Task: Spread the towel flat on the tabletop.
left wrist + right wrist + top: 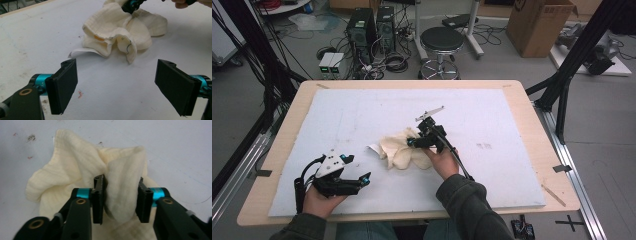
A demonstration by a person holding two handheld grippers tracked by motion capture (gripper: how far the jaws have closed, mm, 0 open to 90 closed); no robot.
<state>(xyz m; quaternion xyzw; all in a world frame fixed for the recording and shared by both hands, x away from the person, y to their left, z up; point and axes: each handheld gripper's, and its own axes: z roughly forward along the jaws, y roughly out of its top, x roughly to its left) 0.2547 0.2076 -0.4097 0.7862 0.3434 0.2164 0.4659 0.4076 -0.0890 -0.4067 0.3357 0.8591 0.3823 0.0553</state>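
— Spotted the cream cloth [402, 147] anywhere?

— Found it bunched in a heap on the white counter [492, 115], just left of centre in the high view. Noticed a white tag [373, 148] poking out flat at its left edge.

— And in the left gripper view?

— Saw the cloth [117, 32] in the upper middle of the frame, folds standing up, with the tag [80, 52] lying flat on the counter below and to the left of them.

— Checked the right hand-held gripper [414, 141]?

— Caught it at the centre of the high view, tips down on the right-hand part of the heap, with the right hand [443, 161] just below it. Looked along the right hand-held gripper [121, 195] in its own view and saw one upright fold of the cloth [75, 170] between the jaws. Judged the fold puffy, not squeezed, so called the jaws released around it rather than clenched.

— And the left hand-held gripper [357, 167]?

— Found it at the lower left of the high view, in the left hand [319, 197], well apart from the cloth. Saw the left hand-held gripper [116, 85] spread wide in its own view, with bare counter and nothing else between the jaws
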